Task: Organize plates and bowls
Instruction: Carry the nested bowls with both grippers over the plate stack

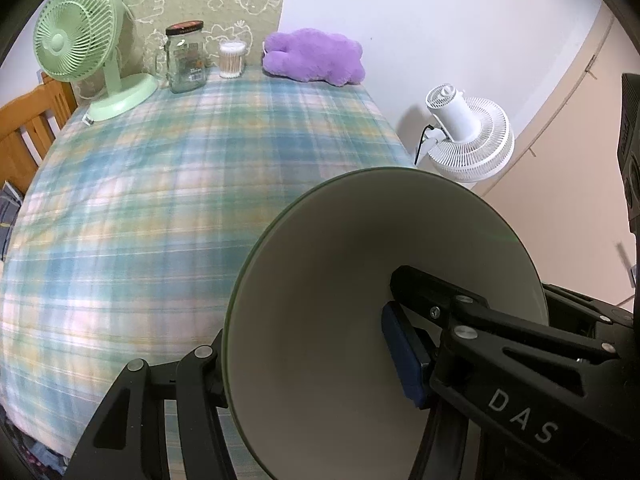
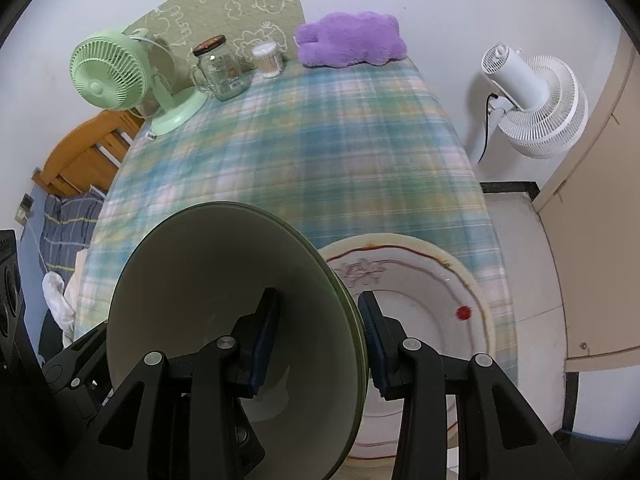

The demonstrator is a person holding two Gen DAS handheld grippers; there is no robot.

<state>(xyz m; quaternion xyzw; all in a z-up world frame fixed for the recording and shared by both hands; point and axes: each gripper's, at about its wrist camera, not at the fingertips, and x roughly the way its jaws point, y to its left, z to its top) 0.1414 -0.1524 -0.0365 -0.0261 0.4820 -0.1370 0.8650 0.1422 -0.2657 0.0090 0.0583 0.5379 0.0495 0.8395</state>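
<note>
The left gripper [image 1: 304, 364] and right gripper [image 2: 316, 344] are each pinching a wall of 1 green bowl [image 2: 224, 304], fingers straddling opposite rims. They are carrying it above the plaid table [image 2: 320, 140]. The floral plate [image 2: 432, 280] is lying just right, nearer the right hand.

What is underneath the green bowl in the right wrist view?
A white patterned plate on the plaid tablecloth shows below and beside the green bowl, which the right gripper clamps by its wall. The bowl hides the plate's left part.
</note>
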